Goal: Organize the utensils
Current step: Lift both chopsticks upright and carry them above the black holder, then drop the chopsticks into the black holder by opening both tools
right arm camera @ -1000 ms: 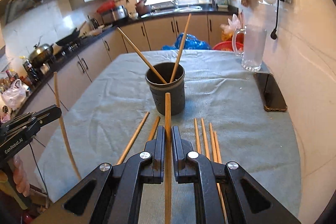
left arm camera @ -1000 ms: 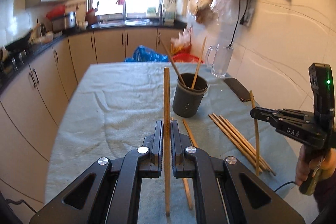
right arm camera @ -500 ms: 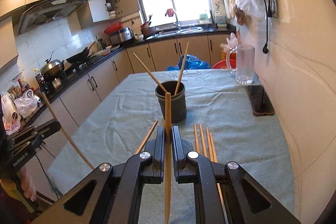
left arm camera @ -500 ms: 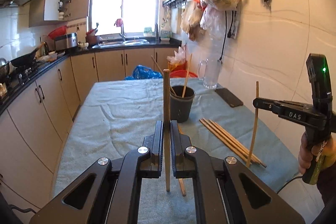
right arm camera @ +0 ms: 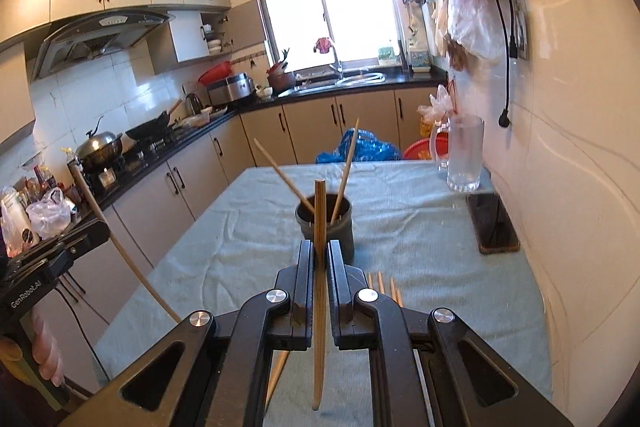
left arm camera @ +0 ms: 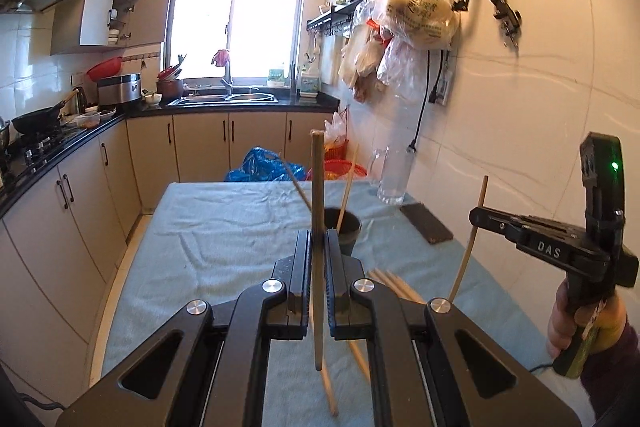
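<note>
My left gripper [left arm camera: 318,243] is shut on a wooden chopstick [left arm camera: 317,195] held upright, above the table's near end. My right gripper [right arm camera: 320,253] is shut on another upright chopstick [right arm camera: 319,211]; it also shows at the right of the left wrist view [left arm camera: 486,217]. A dark utensil cup [right arm camera: 325,223] stands mid-table with two chopsticks [right arm camera: 347,163] leaning in it, beyond both grippers. Several loose chopsticks [left arm camera: 394,283] lie on the cloth right of the cup. The left gripper shows at the left edge of the right wrist view [right arm camera: 94,229].
The table carries a light blue cloth [right arm camera: 404,227]. A glass mug [right arm camera: 463,155] and a dark phone [right arm camera: 493,223] sit along the right wall side. Kitchen counters and cabinets [left arm camera: 72,187] run along the left. Bags hang on the wall [left arm camera: 420,15].
Both grippers have lifted and pulled back from the table with their chopsticks; the cup and the loose chopsticks now look farther away and lower.
</note>
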### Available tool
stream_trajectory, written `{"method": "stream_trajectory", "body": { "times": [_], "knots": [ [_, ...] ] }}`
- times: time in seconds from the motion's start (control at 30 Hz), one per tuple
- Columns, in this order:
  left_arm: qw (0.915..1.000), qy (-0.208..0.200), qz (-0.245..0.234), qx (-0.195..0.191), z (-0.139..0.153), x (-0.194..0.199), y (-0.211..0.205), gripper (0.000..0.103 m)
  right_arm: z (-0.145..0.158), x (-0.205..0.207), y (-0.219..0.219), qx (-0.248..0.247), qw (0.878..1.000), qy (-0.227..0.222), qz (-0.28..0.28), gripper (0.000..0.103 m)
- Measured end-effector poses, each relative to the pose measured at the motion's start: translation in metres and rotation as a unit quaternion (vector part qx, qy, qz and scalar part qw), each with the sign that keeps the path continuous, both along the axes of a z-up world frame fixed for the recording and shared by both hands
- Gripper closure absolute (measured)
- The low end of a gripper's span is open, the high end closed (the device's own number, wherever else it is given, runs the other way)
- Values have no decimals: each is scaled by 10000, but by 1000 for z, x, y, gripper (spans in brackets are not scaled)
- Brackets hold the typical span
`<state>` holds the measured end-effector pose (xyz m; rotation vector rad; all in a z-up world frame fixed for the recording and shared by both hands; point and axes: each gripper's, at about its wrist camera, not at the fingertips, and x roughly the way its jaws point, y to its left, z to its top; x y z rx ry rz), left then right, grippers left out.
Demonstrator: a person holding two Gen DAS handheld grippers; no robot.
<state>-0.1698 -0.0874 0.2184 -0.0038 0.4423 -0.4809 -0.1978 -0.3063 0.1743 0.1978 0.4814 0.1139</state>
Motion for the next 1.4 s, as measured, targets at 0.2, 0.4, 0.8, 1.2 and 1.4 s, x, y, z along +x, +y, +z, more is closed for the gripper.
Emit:
{"method": "stream_trajectory", "body": {
  "times": [0.2,0.4,0.8,1.2,1.4],
  "knots": [
    [9994,-222,106,-237,32,48,-26,97,33,31,-3,65,9990,-425,-107,96],
    [9984,-98,163,-527,51,108,-54,97,64,81,-12,235,9959,-823,-288,96],
    [9983,472,264,-215,6,206,-109,97,31,189,-34,405,9972,-298,-550,96],
    [9981,575,205,-65,-8,200,-104,78,-15,214,-56,760,9945,333,-642,85],
    [9980,508,262,-265,8,172,-82,65,-9,198,-56,712,9943,339,-715,59]
  ]
}}
